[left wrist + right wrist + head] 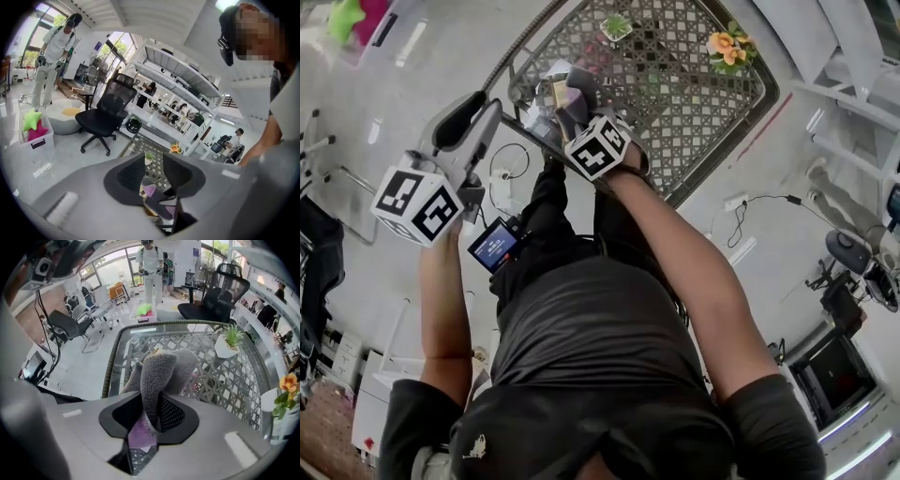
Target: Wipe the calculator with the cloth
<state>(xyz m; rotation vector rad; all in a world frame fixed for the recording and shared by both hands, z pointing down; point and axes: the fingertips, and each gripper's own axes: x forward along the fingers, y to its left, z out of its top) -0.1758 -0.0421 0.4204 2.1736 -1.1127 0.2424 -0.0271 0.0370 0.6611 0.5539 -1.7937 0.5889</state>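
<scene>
My right gripper points steeply down over the near left corner of the lattice-topped table. It is shut on a fuzzy grey cloth with a purple underside; the cloth bulges up between the jaws and drapes toward the table. A pale yellowish edge peeks out beside the cloth. I cannot tell if it is the calculator, as the cloth hides what lies under it. My left gripper hangs off the table's left over the floor. Its jaws stand apart with nothing between them, and the cloth shows beyond them.
A small potted plant and a vase of orange flowers stand on the far part of the table. A black office chair, a white bin with a green toy, and a cable on the floor surround it. A person in white stands far off.
</scene>
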